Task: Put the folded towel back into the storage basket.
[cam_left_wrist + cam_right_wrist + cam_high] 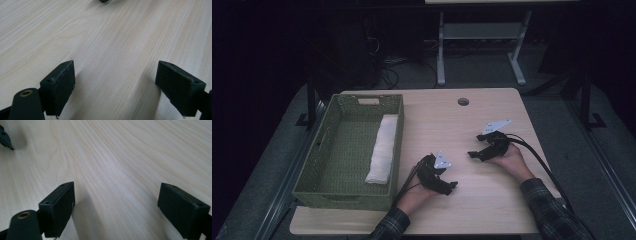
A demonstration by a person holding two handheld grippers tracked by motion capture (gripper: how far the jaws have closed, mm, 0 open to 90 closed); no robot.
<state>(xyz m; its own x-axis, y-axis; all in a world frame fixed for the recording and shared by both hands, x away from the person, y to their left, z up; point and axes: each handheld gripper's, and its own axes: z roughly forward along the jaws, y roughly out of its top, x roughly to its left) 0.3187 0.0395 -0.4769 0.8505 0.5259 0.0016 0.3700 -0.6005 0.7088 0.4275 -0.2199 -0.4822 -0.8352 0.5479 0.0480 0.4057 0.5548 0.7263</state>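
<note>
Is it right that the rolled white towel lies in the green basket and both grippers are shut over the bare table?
Not quite. Both gripper views show the left gripper and right gripper open, nothing between their jaws. The towel does lie in the basket, grippers over bare table.

Pale wood table (pixel 492 200) with fine lengthwise grain. Olive-green woven basket (pixel 398 150), a white folded cloth (pixel 383 149) inside. Black left gripper (pixel 451 186) and black right gripper (pixel 473 154), each with a grey plate. Dark plaid sleeves (pixel 544 200). Black jaws, brass-coloured rivet.
</note>
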